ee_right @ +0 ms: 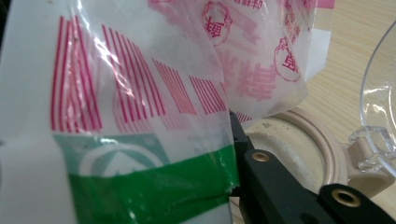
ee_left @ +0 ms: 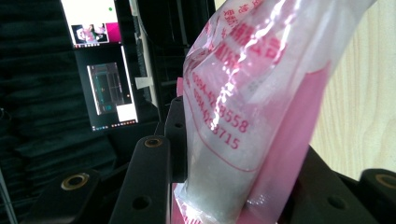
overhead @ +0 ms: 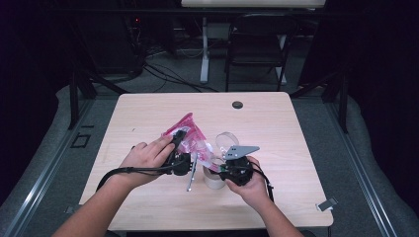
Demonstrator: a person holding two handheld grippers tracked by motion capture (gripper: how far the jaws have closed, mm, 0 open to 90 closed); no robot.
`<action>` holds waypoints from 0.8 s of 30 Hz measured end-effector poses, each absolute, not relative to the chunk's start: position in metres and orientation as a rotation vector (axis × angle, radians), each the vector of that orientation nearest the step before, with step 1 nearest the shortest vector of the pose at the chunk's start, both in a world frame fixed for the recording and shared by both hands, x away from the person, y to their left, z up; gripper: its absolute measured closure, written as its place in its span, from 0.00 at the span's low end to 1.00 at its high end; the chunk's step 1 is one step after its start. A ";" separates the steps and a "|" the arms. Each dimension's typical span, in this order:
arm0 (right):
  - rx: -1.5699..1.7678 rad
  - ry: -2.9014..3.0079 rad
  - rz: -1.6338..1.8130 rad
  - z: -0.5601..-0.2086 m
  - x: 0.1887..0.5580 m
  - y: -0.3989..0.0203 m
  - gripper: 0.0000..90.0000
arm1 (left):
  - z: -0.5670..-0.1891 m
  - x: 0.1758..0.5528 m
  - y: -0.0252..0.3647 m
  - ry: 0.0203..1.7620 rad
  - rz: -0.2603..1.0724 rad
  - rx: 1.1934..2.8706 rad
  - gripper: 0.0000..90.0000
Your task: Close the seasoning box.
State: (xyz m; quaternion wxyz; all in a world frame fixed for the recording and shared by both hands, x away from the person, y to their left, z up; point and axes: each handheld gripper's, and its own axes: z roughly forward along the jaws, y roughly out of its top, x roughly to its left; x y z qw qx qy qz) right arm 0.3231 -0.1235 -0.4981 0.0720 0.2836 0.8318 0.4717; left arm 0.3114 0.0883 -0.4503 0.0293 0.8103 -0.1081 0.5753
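Observation:
A pink and white plastic bag with a white granular filling hangs between my two grippers over the table's middle. My left gripper grips it at the left end; in the left gripper view the bag is pinched between the black jaws. My right gripper is shut on the bag's lower corner, with one jaw hidden behind the film. Under that corner stands a beige jar. Its clear hinged lid is flipped open.
A thin silvery rod hangs just left of the jar. The wooden table has a dark round grommet near its far edge and a small clip at the front right corner. A black chair stands beyond.

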 end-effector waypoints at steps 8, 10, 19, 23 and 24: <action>0.855 2.483 1.433 -0.495 0.322 -0.124 1.00 | -0.456 0.310 0.094 -0.254 1.741 2.503 0.78; 0.856 2.480 1.437 -0.495 0.322 -0.123 1.00 | -0.458 0.309 0.096 -0.203 1.720 2.514 0.78; 0.857 2.474 1.453 -0.493 0.323 -0.123 1.00 | -0.465 0.307 0.101 -0.127 1.693 2.513 0.77; 0.848 2.482 1.440 -0.494 0.324 -0.122 1.00 | -0.471 0.307 0.103 -0.079 1.667 2.504 0.77; 0.849 2.482 1.439 -0.494 0.324 -0.122 1.00 | -0.472 0.306 0.104 -0.076 1.666 2.504 0.77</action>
